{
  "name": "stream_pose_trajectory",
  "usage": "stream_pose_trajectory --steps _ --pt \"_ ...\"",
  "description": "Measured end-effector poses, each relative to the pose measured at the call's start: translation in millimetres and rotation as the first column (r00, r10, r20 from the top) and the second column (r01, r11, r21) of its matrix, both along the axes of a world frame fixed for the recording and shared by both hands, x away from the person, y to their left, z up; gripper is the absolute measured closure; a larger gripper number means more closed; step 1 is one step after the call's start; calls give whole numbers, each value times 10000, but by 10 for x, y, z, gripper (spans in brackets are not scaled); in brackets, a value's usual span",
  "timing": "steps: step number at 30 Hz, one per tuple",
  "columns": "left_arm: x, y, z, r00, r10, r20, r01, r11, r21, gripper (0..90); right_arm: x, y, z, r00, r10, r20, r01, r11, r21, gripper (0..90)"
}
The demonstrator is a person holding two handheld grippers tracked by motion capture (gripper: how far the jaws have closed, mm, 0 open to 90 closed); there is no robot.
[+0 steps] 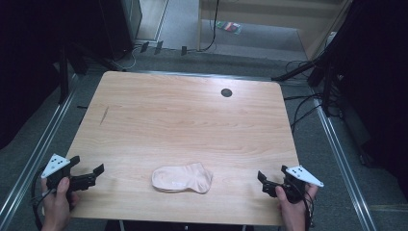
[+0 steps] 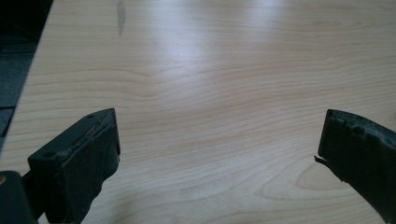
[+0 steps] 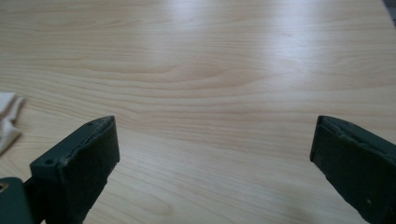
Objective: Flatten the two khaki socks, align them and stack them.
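Lay flat near the front edge of the light wooden table [image 1: 192, 120], midway between both tools: pale pink ankle sock [image 1: 183, 178]; held left gripper [image 1: 98, 172] spread wide, empty; held right gripper [image 1: 261, 179] likewise spread, well apart from sock.

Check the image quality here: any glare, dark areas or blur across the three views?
High view: table evenly lit, surroundings dark, sock clear. Left gripper view: pale glare on the far wood, near jaws soft. Right gripper view: similar sheen up top, sock edge washed out at the left.
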State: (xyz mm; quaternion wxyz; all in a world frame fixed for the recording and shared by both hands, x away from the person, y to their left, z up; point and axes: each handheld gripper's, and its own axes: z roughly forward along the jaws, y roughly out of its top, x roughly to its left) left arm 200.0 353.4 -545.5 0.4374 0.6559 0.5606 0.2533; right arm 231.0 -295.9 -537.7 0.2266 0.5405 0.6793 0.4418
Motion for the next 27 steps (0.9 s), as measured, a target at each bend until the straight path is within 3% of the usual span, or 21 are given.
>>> stream_pose_trajectory --steps 13,17,27 --pt "-26 263 -11 9974 714 90 -718 9954 627 0 -70 -477 -61 9955 -898 -307 906 9956 237 34" --pt "-1 310 -48 9966 818 -56 -817 9965 158 0 -62 -500 -74 9942 -1016 -339 1027 9942 313 38" --pt "33 266 -66 9976 670 -164 -663 9970 408 0 -33 -447 -102 9944 -957 -446 958 9954 1 43"
